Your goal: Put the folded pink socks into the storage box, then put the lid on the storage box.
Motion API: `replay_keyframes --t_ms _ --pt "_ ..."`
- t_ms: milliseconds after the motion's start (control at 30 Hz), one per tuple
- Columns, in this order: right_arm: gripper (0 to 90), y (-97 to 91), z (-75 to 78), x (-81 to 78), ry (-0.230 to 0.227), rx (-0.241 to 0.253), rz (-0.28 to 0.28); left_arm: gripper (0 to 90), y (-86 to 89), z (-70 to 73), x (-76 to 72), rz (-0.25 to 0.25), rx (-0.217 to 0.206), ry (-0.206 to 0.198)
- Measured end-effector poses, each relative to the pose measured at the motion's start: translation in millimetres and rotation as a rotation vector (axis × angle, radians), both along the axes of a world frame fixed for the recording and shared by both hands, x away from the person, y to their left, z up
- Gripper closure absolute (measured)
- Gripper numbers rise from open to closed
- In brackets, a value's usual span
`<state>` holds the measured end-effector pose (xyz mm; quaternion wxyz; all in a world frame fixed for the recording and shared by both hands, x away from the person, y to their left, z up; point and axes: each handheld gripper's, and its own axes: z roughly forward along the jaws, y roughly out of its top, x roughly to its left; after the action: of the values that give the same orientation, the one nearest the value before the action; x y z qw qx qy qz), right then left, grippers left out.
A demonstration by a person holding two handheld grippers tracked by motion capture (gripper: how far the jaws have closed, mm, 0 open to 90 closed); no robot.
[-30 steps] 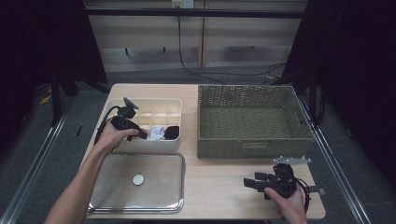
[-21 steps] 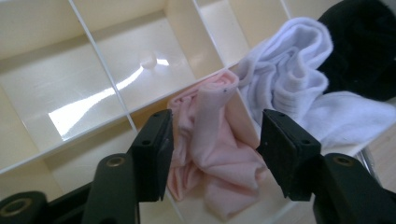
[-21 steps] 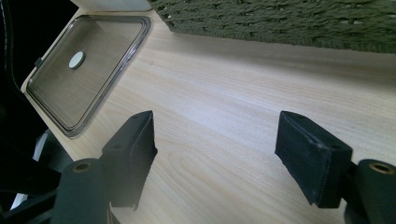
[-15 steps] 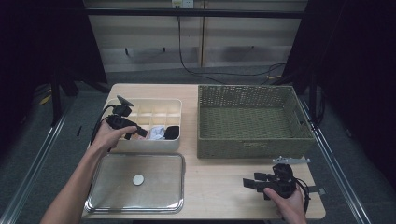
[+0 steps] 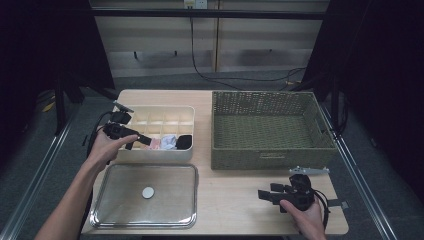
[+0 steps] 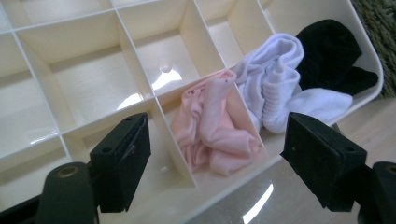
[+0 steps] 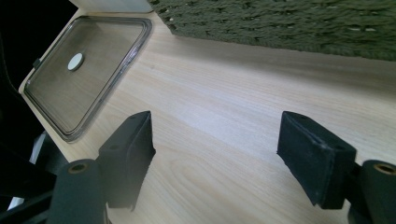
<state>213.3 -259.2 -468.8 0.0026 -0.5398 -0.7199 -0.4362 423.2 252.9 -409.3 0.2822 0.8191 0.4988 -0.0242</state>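
Pink crumpled fabric sock (image 6: 212, 126) lies in a front-row compartment of the cream plastic divided organiser box (image 5: 155, 120), beside a white ribbed sock (image 6: 280, 79) and a black sock (image 6: 334, 51). The left hand-held gripper (image 6: 217, 156) hovers just above it; its jaws have just been opening and stand wide, nothing between them. The right hand-held gripper (image 7: 217, 156) stands wide over the light wooden counter (image 7: 224, 93), holding nothing.
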Motion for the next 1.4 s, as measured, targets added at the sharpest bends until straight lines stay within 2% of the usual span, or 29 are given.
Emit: replay_keyframes --t_ms 33,67,133,200,267,367,500,567,600,633,733,833,900,1033,1167,1233,1300,1400 --pt "26.9 1.4 0.2 0.4 -0.002 -0.001 0.002 19.7 2.2 0.8 -1.6 -0.015 -0.011 0.005" --pt "26.9 2.9 0.5 0.9 0.001 -0.001 0.004 18.0 3.3 2.0 -3.9 -0.005 -0.028 -0.001" --pt "26.9 5.2 0.5 1.9 -0.001 -0.005 0.015 23.1 6.2 6.3 -8.3 0.009 -0.014 -0.022" --pt "26.8 7.5 1.0 2.4 0.001 -0.004 0.019 22.5 8.6 9.2 -11.3 -0.003 -0.025 -0.023" --pt "26.8 9.0 1.4 3.2 -0.002 -0.002 0.019 24.7 9.6 11.8 -15.1 0.007 -0.014 -0.041" --pt "26.8 11.3 1.9 4.2 -0.004 -0.008 0.024 25.9 12.9 14.6 -21.7 0.031 -0.041 -0.051" --pt "26.8 17.2 0.9 6.3 0.003 -0.016 0.033 26.8 20.1 15.6 -29.7 0.013 -0.064 -0.079" --pt "26.9 21.0 0.1 7.3 0.006 -0.022 0.042 26.8 23.2 15.0 -31.9 0.033 -0.098 -0.071" --pt "26.8 22.9 -0.1 7.9 0.010 -0.024 0.045 26.8 23.7 15.2 -33.6 0.045 -0.105 -0.080" --pt "26.9 24.3 -0.2 8.4 0.010 -0.026 0.049 26.8 25.1 15.7 -34.5 0.031 -0.089 -0.080" --pt "26.9 28.6 1.1 11.0 0.009 -0.030 0.058 27.1 26.0 16.6 -39.2 0.032 -0.078 -0.078" --pt "27.4 33.6 3.0 15.3 0.005 -0.027 0.061 27.5 25.9 16.4 -44.7 0.024 -0.088 -0.067" --pt "27.7 38.0 3.3 17.9 0.004 -0.030 0.066 28.0 24.4 15.8 -48.6 0.012 -0.066 -0.066" --pt "28.9 48.3 2.7 21.8 0.014 -0.046 0.095 27.8 23.0 12.0 -57.5 0.028 -0.102 -0.065" --pt "29.0 56.7 4.6 26.3 0.013 -0.047 0.104 27.8 20.1 7.2 -66.8 0.022 -0.120 -0.065" --pt "29.0 61.4 6.2 29.0 0.004 -0.046 0.111 27.8 20.2 7.4 -69.7 0.000 -0.118 -0.065" --pt "29.0 66.7 7.7 31.4 0.000 -0.049 0.118 27.8 22.7 8.9 -73.4 0.004 -0.138 -0.074" --pt "29.0 75.0 8.5 33.7 0.000 -0.035 0.132 28.0 30.6 9.2 -79.2 0.038 -0.158 -0.081"
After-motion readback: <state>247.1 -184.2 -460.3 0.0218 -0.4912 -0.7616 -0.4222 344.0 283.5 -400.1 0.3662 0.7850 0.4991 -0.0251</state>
